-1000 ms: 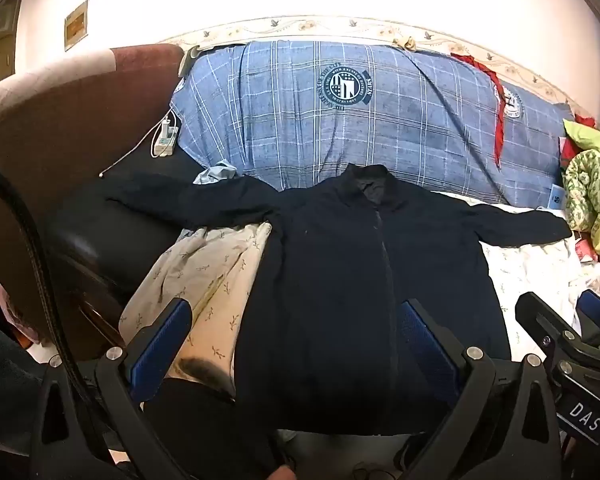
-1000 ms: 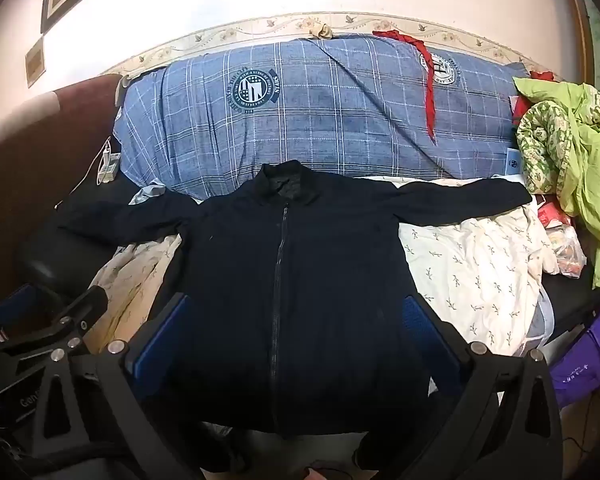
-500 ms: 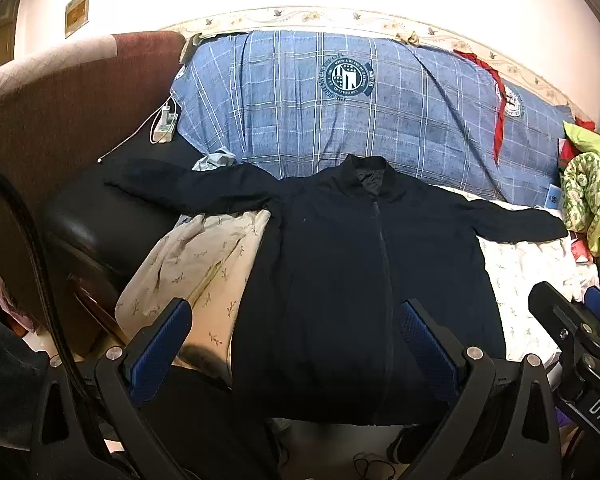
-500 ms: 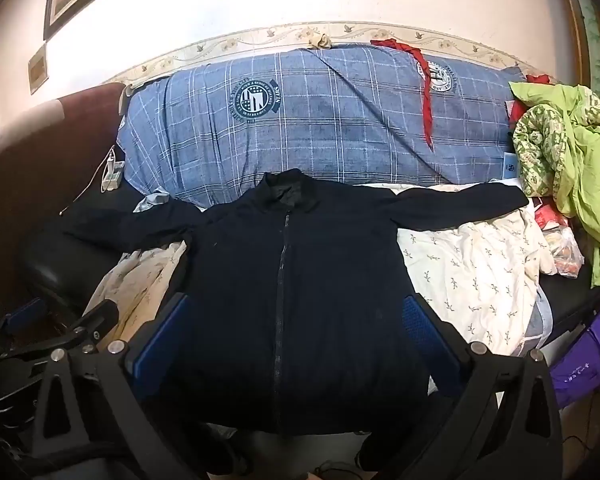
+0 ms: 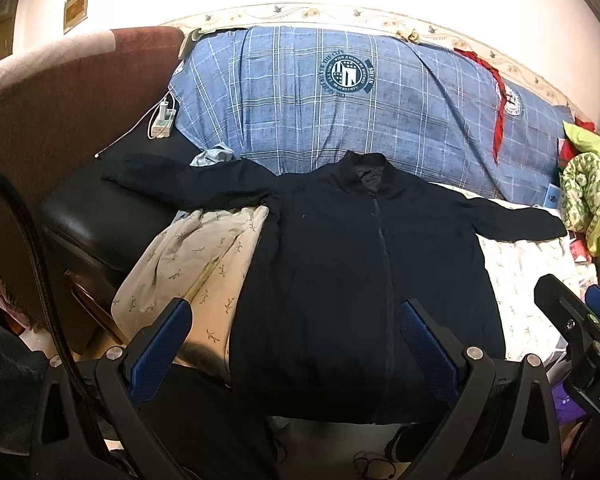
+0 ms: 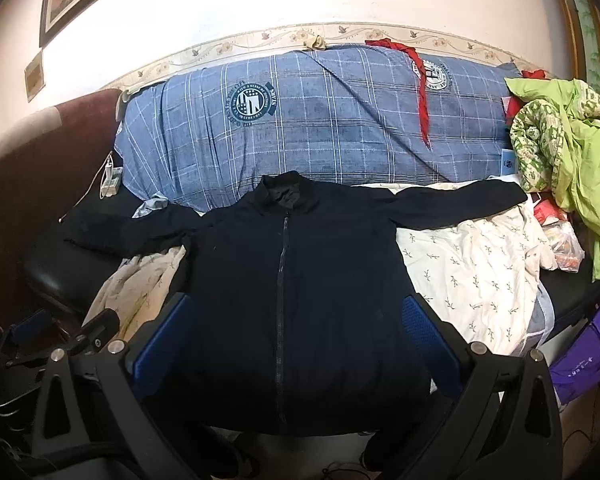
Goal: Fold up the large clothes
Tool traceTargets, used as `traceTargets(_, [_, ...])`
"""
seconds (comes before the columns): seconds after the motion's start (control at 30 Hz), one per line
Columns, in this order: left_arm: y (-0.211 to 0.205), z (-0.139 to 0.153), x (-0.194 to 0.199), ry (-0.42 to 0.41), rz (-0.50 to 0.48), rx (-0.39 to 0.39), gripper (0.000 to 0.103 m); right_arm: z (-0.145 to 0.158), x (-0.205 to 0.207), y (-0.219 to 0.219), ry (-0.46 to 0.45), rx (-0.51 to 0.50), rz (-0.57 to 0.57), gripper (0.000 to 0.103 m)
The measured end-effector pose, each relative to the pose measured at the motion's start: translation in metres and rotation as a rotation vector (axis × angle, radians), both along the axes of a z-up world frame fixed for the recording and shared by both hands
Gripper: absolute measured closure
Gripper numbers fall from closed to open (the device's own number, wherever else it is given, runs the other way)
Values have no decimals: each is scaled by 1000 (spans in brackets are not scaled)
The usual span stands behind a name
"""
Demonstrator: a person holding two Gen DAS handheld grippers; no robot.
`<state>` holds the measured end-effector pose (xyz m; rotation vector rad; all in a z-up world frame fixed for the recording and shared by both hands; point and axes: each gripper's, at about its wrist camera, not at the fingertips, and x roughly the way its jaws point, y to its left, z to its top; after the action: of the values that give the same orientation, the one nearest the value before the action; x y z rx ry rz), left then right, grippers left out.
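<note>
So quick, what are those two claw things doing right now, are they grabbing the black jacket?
Left gripper: open, holding nothing, held back from the black jacket.
Right gripper: open, holding nothing, also short of the jacket.

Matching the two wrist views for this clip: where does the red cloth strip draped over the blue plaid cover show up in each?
Left wrist: the red cloth strip hangs at upper right, right of the round crest.
Right wrist: the red cloth strip hangs above centre-right, again right of the round crest.
Shared landmark: the dark jacket, spread flat with its collar against the blue plaid cover.
</note>
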<state>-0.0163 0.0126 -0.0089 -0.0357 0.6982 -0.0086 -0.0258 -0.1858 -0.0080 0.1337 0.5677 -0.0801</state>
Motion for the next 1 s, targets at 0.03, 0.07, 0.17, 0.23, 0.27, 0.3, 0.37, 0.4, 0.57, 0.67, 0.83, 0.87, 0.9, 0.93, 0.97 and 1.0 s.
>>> traceTargets(0.03, [0, -1, 1, 2, -2, 2, 0, 0, 1, 1, 2, -1, -1, 0])
traceTargets(0.07, [0, -1, 1, 4, -4, 3, 0, 0, 1, 1, 5, -5, -4, 0])
traceTargets(0.17, [-1, -3, 3, 8, -8, 5, 0, -2, 4, 3, 13, -15, -6, 0])
traceTargets(0.23, [-1, -4, 4, 11, -8, 7, 0, -3, 5, 4, 19, -19, -4, 0])
traceTargets(0.27, [-3, -3, 4, 12, -5, 9, 0, -4, 5, 4, 23, -20, -3, 0])
traceTargets(0.3, [-3, -4, 5, 14, -2, 14, 0, -4, 6, 4, 24, -21, -3, 0])
traceTargets(0.37, [-4, -5, 7, 19, 0, 18, 0, -5, 6, 3, 25, -19, 1, 0])
traceTargets(0.4, [-4, -5, 8, 23, -1, 18, 0, -4, 6, 3, 24, -20, -1, 0])
traceTargets(0.57, [-8, -7, 10, 28, -3, 22, 0, -5, 7, 0, 23, -18, -9, 0])
traceTargets(0.67, [-7, -7, 10, 28, 0, 25, 0, -6, 8, 0, 26, -17, -8, 0])
traceTargets(0.83, [-9, -8, 13, 32, -3, 32, 0, -5, 10, 0, 24, -17, -6, 0])
traceTargets(0.87, [-10, -9, 14, 36, -6, 36, 0, -6, 10, -1, 25, -16, -6, 0])
traceTargets(0.9, [-11, -10, 15, 44, -12, 43, 0, -6, 10, 0, 26, -16, -6, 0])
traceTargets(0.93, [-13, -11, 17, 53, -17, 53, 0, -6, 11, 1, 27, -16, -7, 0])
traceTargets(0.97, [-14, -12, 19, 62, -27, 62, 0, -6, 12, 2, 28, -16, -8, 0])
traceTargets(1.0, [-15, -14, 21, 67, -37, 67, 0, -6, 12, 2, 30, -15, -6, 0])
